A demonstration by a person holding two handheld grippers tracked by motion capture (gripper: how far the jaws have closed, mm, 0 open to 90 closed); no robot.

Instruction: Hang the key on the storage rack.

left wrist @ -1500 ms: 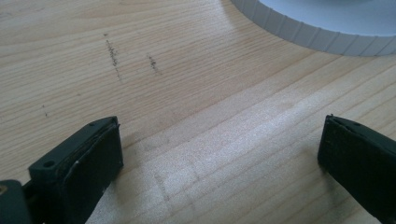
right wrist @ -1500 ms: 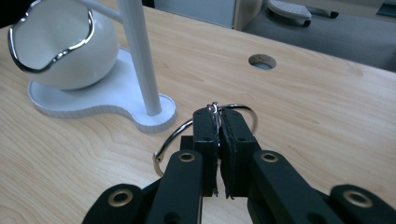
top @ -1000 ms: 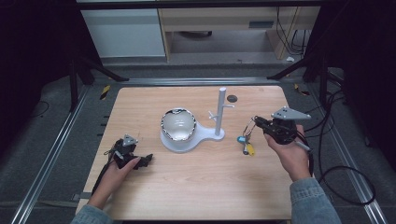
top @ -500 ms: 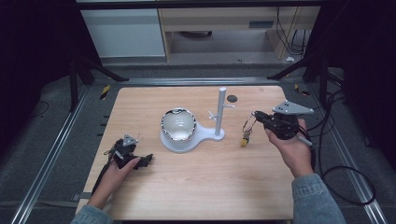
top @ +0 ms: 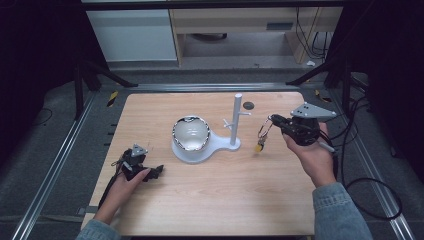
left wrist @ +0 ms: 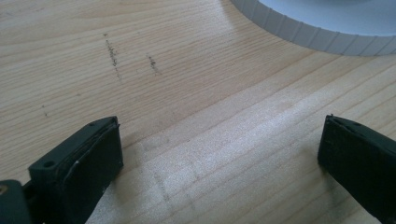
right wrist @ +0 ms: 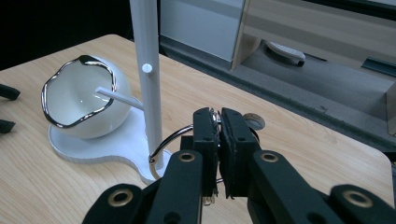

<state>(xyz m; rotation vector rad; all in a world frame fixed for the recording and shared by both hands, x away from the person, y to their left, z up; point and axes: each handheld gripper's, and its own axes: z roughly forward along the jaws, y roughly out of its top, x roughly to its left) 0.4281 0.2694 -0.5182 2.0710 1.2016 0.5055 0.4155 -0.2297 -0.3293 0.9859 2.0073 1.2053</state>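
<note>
Pale wooden tabletop (left wrist: 196,116) with fine grain running across the frame and a few short dark scuff marks at upper left. In the upper right corner curves the ribbed edge of a white plastic base (left wrist: 299,32). The left gripper (left wrist: 219,149) shows its two black jaws at lower left and lower right, set wide apart with bare wood between them.

You are working in a lab-style recording cell: a pale wooden bench (top: 210,200) sits inside a metal rail frame (top: 55,165), black stand legs (top: 90,75) rise around it, loose cables (top: 370,195) trail over grey carpet, and plain cabinets (top: 135,35) stand behind.
</note>
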